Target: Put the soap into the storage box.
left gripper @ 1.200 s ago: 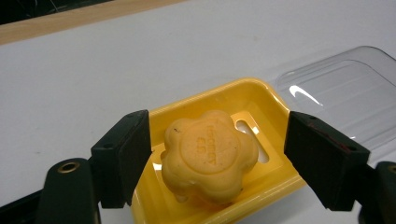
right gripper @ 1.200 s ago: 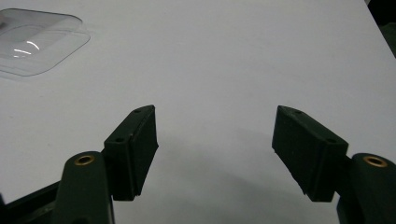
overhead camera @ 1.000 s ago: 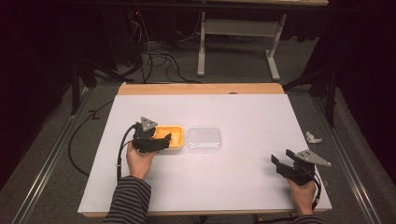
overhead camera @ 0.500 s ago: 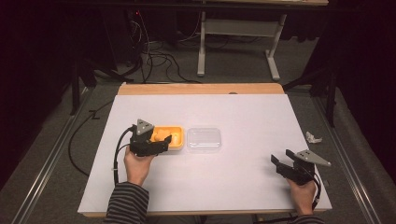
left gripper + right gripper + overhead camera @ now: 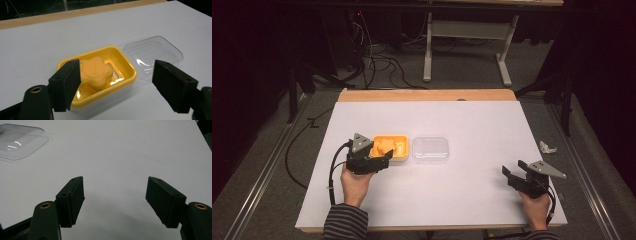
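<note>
Yellow plastic dish [image 5: 391,148] with a flower-shaped yellow soap [image 5: 96,72] sits on the white counter [image 5: 472,120], left of centre.
Left hand-held gripper [image 5: 381,161] hovers at the dish's near left corner, jaws spread wide with nothing between them; in its own view one jaw is in front of the dish rim beside the soap. A clear plastic lid [image 5: 430,149] lies just right of the dish. Right hand-held gripper [image 5: 512,176] rests near the counter's front right corner, jaws wide apart and empty.
</note>
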### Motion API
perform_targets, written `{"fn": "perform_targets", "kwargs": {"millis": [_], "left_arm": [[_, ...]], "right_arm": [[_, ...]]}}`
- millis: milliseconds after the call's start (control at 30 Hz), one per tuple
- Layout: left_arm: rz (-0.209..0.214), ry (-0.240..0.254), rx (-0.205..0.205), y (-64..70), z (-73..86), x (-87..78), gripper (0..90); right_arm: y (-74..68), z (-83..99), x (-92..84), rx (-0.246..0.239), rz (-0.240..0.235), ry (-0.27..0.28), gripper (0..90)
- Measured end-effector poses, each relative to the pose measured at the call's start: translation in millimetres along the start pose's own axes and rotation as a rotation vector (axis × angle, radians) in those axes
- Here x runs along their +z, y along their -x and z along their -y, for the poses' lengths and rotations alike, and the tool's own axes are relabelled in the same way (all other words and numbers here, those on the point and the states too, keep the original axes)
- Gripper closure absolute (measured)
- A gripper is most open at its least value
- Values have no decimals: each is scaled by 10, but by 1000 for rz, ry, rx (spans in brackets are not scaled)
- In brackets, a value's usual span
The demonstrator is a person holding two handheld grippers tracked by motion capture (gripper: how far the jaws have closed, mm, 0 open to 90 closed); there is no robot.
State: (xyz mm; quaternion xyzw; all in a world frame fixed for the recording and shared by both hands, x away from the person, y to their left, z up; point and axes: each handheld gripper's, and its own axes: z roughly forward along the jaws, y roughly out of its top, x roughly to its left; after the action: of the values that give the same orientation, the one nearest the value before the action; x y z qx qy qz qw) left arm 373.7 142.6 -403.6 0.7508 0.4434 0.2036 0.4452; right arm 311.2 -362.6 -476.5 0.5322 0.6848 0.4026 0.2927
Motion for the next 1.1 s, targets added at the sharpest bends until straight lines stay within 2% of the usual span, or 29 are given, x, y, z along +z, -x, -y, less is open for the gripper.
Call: {"fn": "perform_targets", "kwargs": {"millis": [267, 633, 1100], "left_arm": [[8, 6, 19, 36, 41, -93, 230], [8, -4, 43, 103, 124, -142, 229], [9, -15, 52, 153, 231, -242, 229]], "right_arm": [[0, -2, 4, 3, 2, -5, 316], [-2, -2, 4, 7, 1, -9, 316], [-2, -6, 12, 1, -3, -15, 316]]}}
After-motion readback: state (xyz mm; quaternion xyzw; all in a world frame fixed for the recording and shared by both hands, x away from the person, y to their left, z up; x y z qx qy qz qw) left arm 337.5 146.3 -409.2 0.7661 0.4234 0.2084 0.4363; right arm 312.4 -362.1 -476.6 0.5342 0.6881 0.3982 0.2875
